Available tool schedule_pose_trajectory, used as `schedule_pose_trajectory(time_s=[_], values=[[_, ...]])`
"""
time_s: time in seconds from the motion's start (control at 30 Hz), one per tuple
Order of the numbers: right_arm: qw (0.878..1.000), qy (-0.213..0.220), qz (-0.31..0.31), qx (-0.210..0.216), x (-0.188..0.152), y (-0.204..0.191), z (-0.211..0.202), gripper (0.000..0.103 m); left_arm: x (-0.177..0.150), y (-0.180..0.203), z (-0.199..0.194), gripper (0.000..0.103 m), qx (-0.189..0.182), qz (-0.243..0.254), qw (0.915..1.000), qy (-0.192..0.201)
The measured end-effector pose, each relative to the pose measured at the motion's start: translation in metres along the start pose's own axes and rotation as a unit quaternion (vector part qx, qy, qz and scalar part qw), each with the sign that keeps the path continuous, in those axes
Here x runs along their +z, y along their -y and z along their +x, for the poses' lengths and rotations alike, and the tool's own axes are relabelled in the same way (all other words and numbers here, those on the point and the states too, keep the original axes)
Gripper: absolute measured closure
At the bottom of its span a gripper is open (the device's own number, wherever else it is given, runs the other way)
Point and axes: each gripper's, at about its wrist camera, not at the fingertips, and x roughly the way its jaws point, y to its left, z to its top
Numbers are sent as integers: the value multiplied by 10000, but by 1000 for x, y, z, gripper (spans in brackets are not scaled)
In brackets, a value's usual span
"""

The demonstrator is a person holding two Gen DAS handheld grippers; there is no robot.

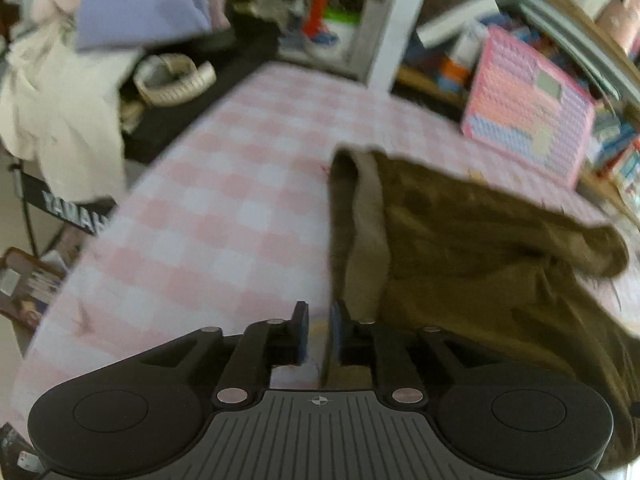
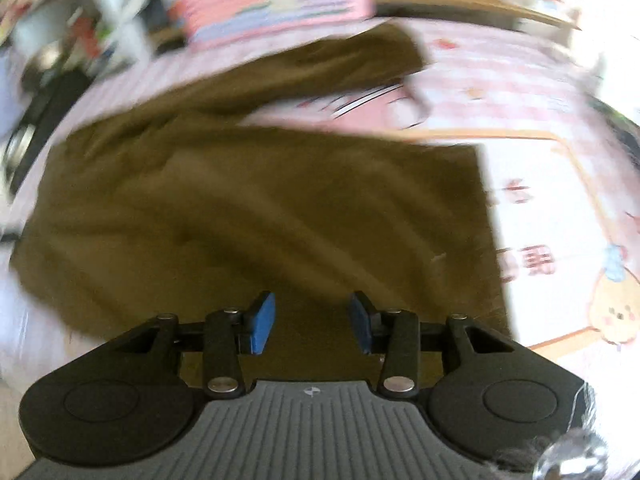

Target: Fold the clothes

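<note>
Crowding the olive garment (image 1: 480, 240), apparently, pink box (image 1: 528, 108) and cream clothes (image 1: 60, 120).

- We see the brown cloth (image 1: 480, 248) run off the right edge and the bottom of the left wrist view, so we cannot see all of it.
- In the right wrist view the brown cloth (image 2: 260, 208) is smeared, and its near part hides behind the right gripper (image 2: 312, 320).
- The pink box (image 1: 528, 108) is fuzzy, and we cannot read it.
- The things on the shelf (image 1: 328, 12) are too blurry to name.
- The black sign (image 1: 76, 210) is cut off by the checked sheet (image 1: 224, 200).
</note>
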Motion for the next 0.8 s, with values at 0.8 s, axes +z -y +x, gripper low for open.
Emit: schedule_pose_trajectory(time_s=[0.8], values=[[9880, 346, 151, -1500, 69, 80, 57, 102, -50, 48, 19, 84, -1072, 837, 9885, -655]])
